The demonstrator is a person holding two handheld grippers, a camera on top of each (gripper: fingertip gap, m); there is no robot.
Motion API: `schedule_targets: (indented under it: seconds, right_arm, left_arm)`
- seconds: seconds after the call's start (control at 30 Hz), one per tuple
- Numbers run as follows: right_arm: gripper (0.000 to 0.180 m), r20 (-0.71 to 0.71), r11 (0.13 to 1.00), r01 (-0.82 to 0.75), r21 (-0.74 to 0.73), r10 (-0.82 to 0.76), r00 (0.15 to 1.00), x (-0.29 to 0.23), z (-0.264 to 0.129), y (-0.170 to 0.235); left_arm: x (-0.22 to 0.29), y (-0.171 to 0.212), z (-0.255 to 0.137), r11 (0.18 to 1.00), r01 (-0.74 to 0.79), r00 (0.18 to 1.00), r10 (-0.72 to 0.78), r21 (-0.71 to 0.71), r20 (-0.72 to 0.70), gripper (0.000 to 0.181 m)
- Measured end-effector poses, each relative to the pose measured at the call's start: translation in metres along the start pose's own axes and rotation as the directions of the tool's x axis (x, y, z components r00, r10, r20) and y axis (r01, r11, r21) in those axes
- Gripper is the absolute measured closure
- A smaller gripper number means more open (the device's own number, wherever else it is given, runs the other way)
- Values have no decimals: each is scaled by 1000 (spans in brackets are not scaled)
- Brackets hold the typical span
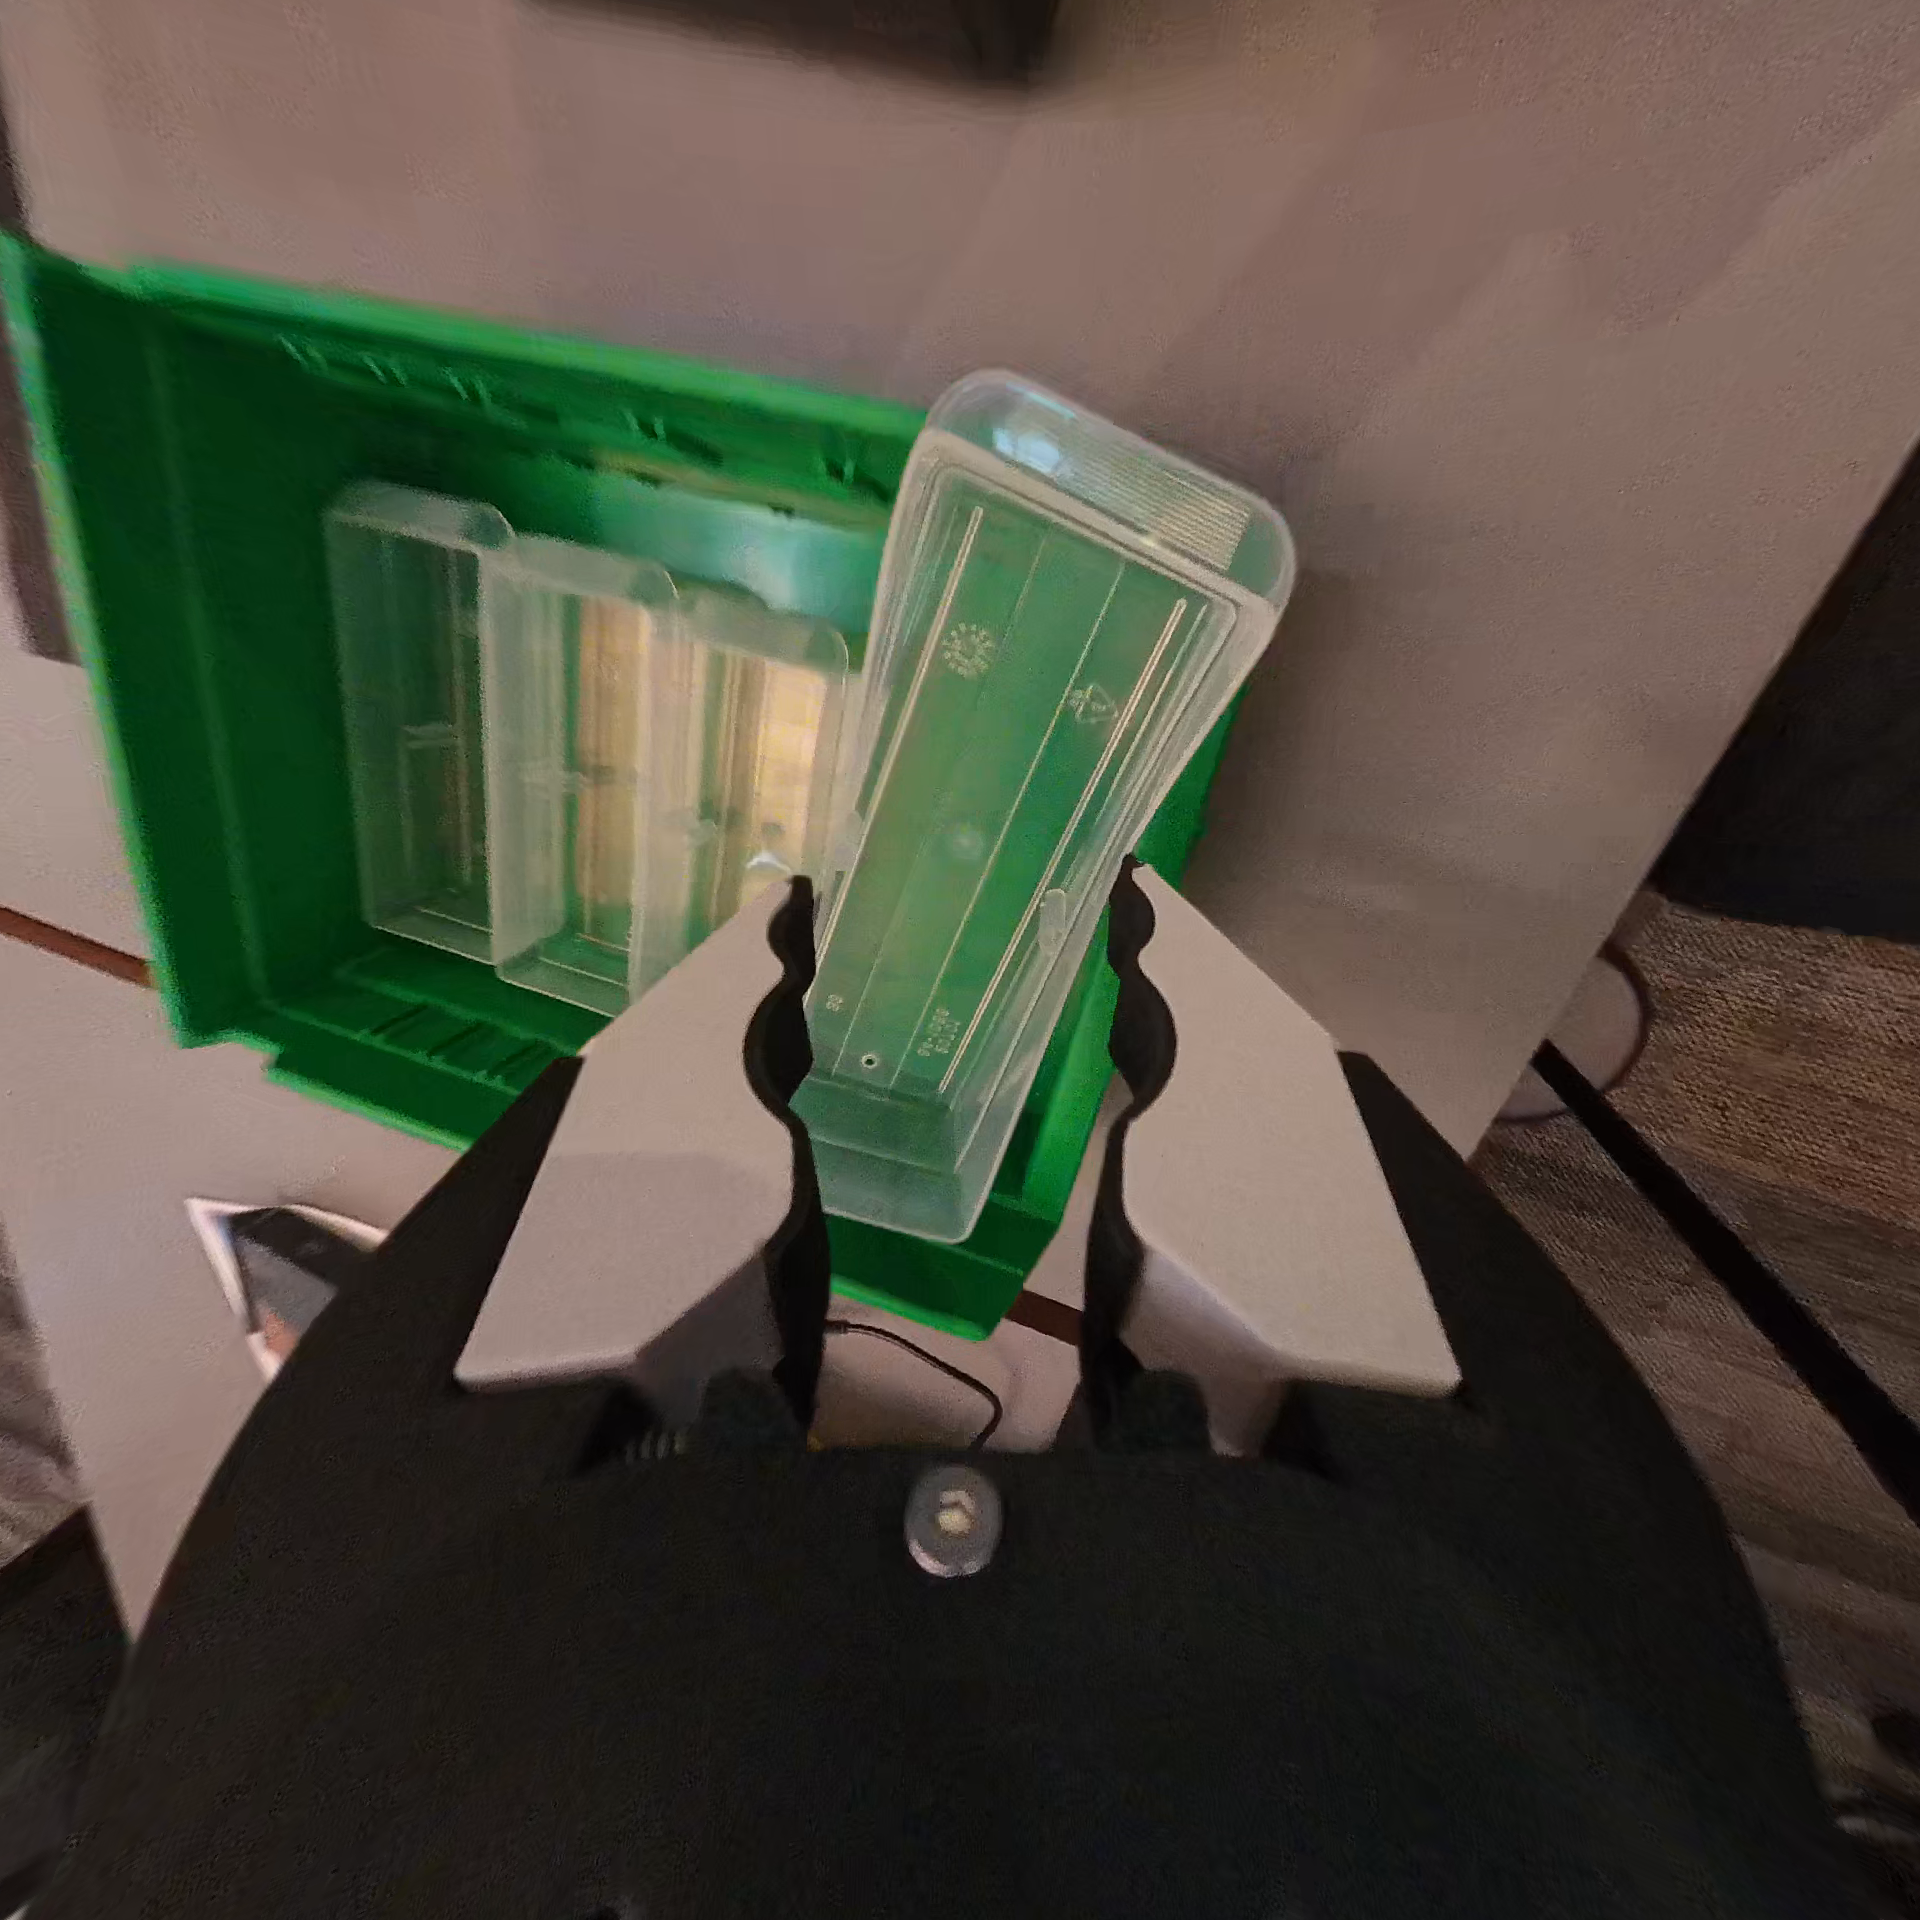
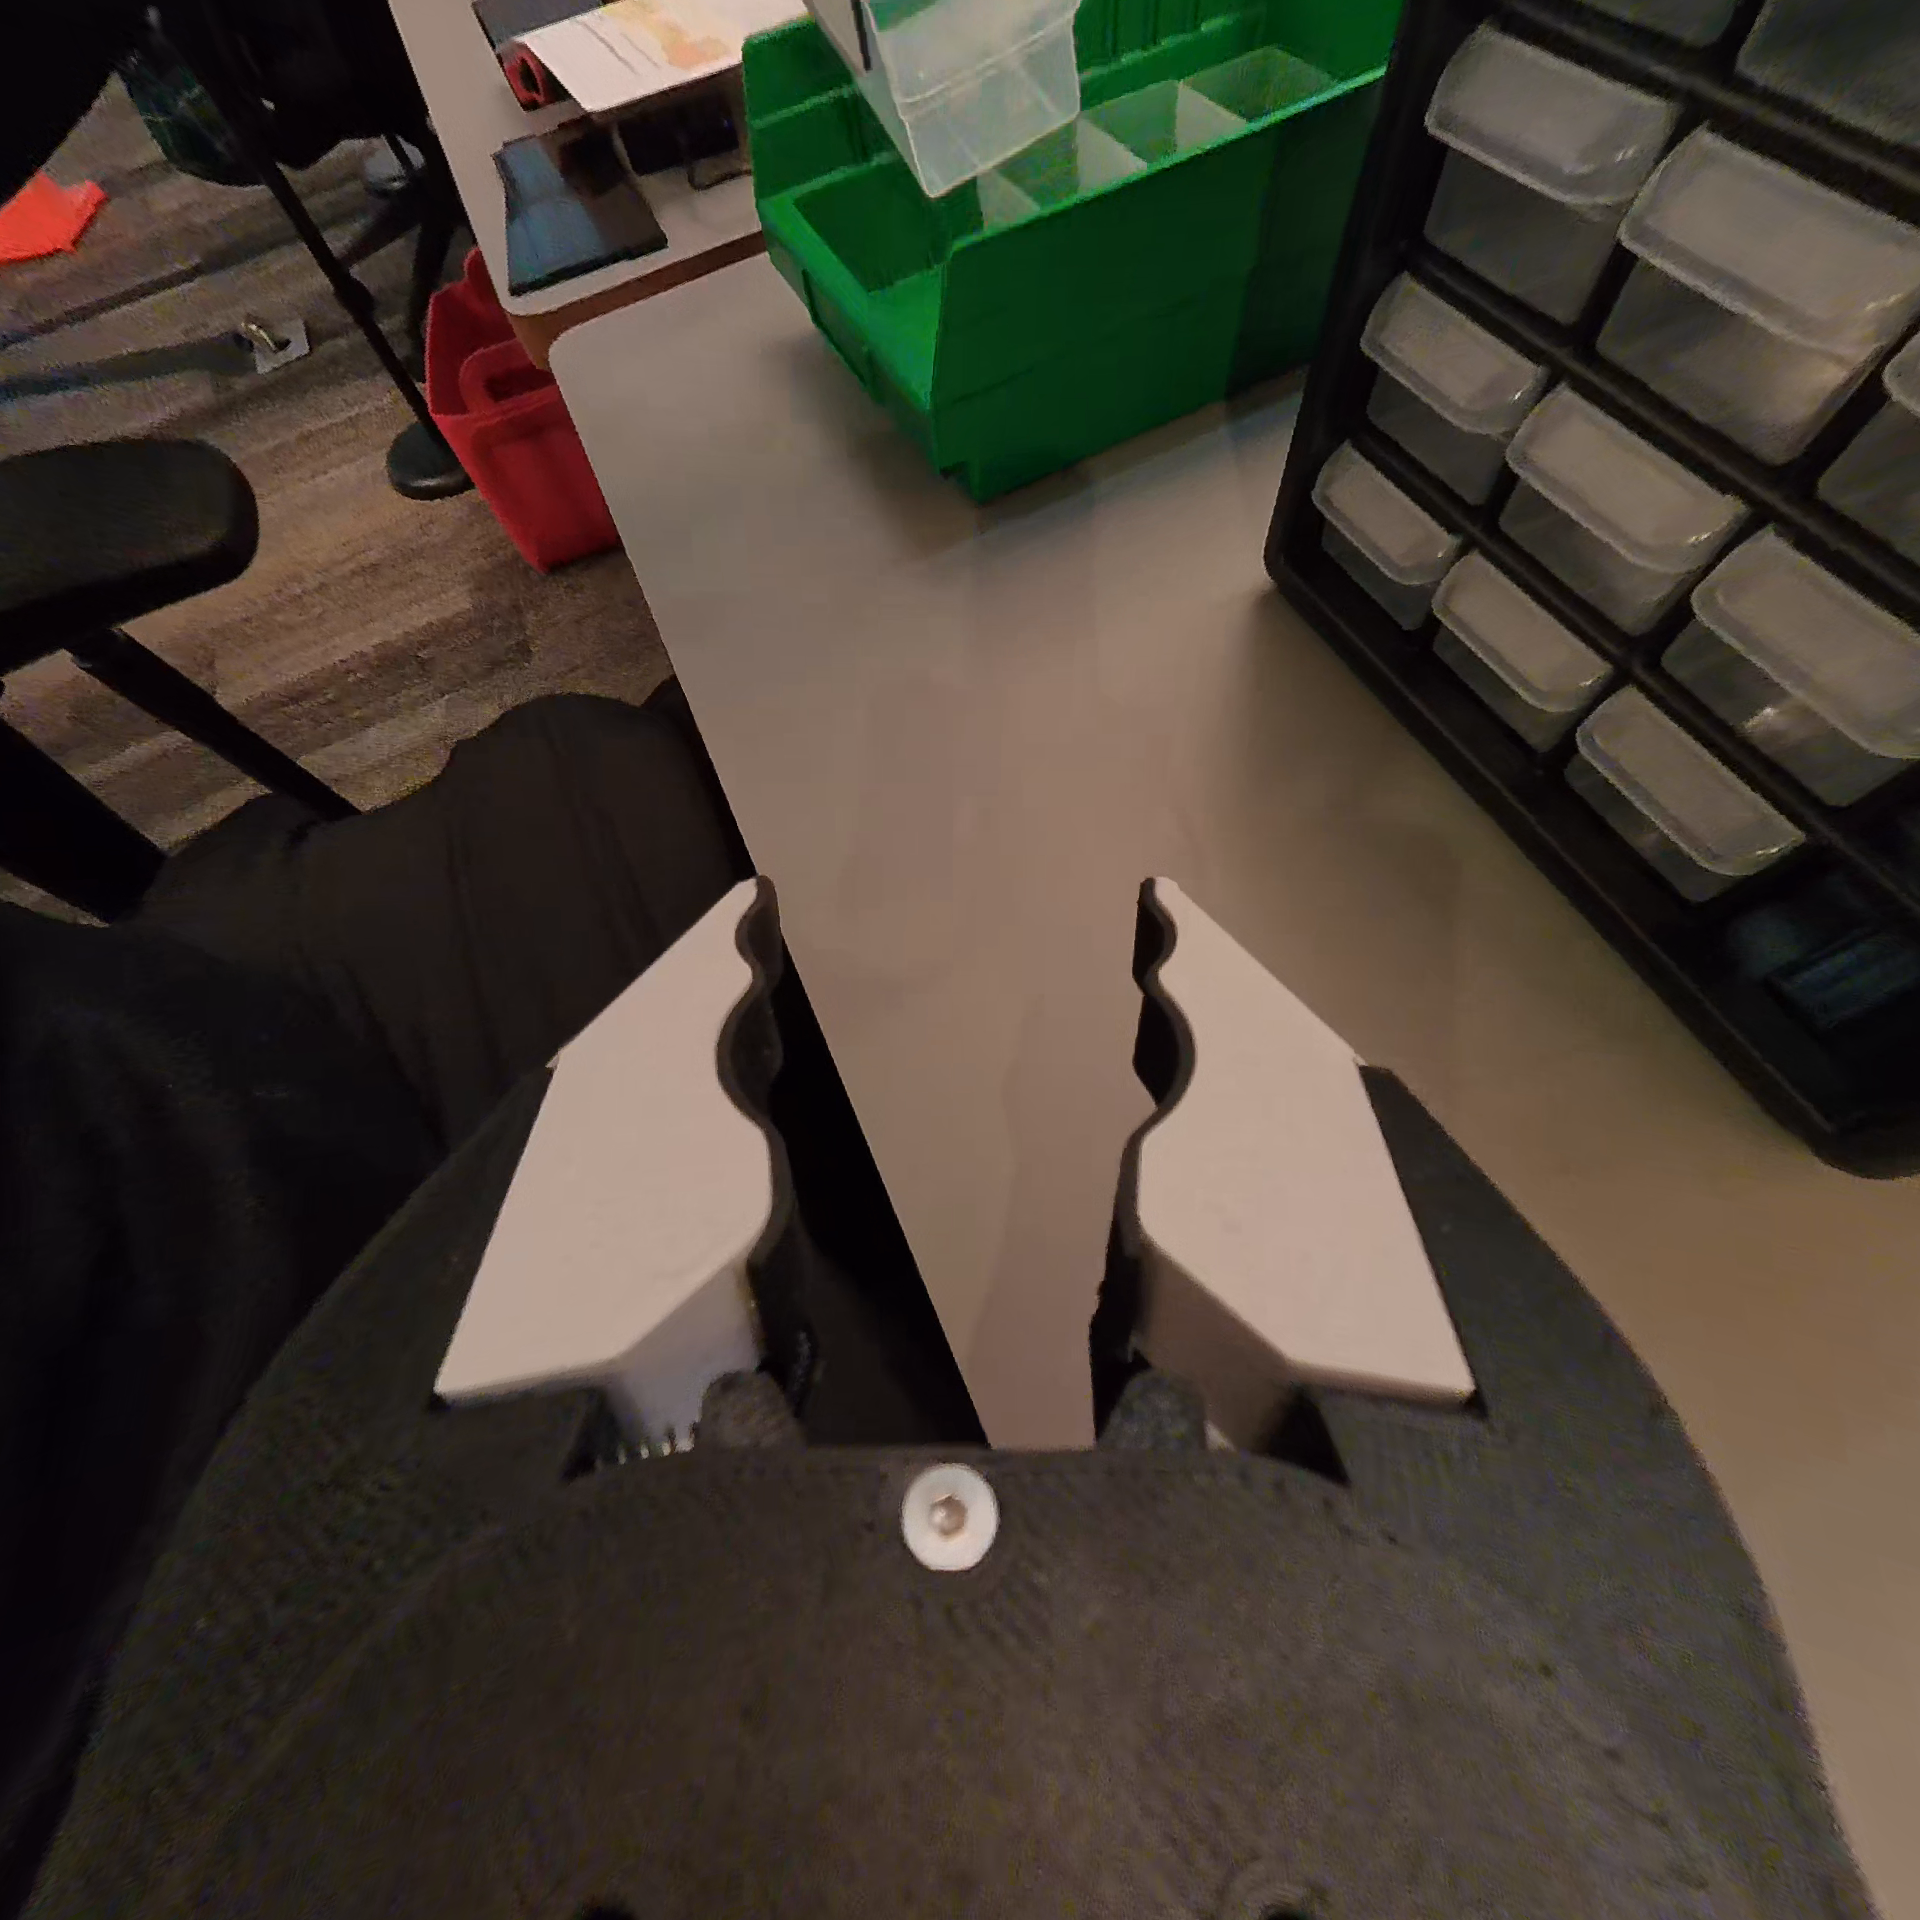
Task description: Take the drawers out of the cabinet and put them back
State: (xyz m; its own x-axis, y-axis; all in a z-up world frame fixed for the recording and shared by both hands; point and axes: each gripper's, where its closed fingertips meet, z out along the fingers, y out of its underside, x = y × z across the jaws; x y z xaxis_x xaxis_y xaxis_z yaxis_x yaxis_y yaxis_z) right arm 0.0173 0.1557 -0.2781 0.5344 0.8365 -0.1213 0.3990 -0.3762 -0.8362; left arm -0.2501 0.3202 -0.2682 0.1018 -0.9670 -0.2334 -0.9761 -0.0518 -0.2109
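In the left wrist view my left gripper is shut on a clear plastic drawer and holds it tilted, upside down, over the right end of a green bin. Three more clear drawers lie side by side in the bin. The right wrist view shows the held drawer above the green bin. The black cabinet stands at the right with several clear drawers in it. My right gripper is open and empty above the table's left edge.
The grey table has bare surface between the bin and my right gripper. A red container and a chair armrest are left of the table. A person's black-clad leg is by its edge. A dark tablet lies on a neighbouring table.
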Motion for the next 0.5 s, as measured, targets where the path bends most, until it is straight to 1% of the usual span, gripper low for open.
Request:
schedule_targets:
  seconds: [0.03,0.13,0.23,0.3,0.37,0.43,0.5]
  right_arm:
    - [111,-4,1000,4,9,-4,1000,0,-2,-2]
    - [109,-27,999,29,32,-28,999,3,-8,-10]
    - [105,-53,997,57,59,-54,997,8,-20,-16]
    - [102,-80,996,68,65,-62,995,16,-28,-17]
    - [93,-95,997,56,55,-51,994,24,-32,-12]
    - [87,-96,999,31,26,-28,995,31,-30,-1]
    - [81,-100,999,19,-39,-23,995,38,-22,17]
  left_arm:
    - [3,-12,-11,1000,-11,1000,11,9,25,125]
    - [30,-65,-35,994,-84,995,80,63,66,125]
    - [74,-125,-33,982,-161,986,157,97,50,125]
    - [105,-162,-18,974,-191,981,191,122,5,125]
    - [131,-191,6,970,-191,977,203,148,-68,125]
    - [143,-211,35,969,-197,972,213,151,-99,125]
    - [154,-225,61,962,-229,961,248,150,-125,125]
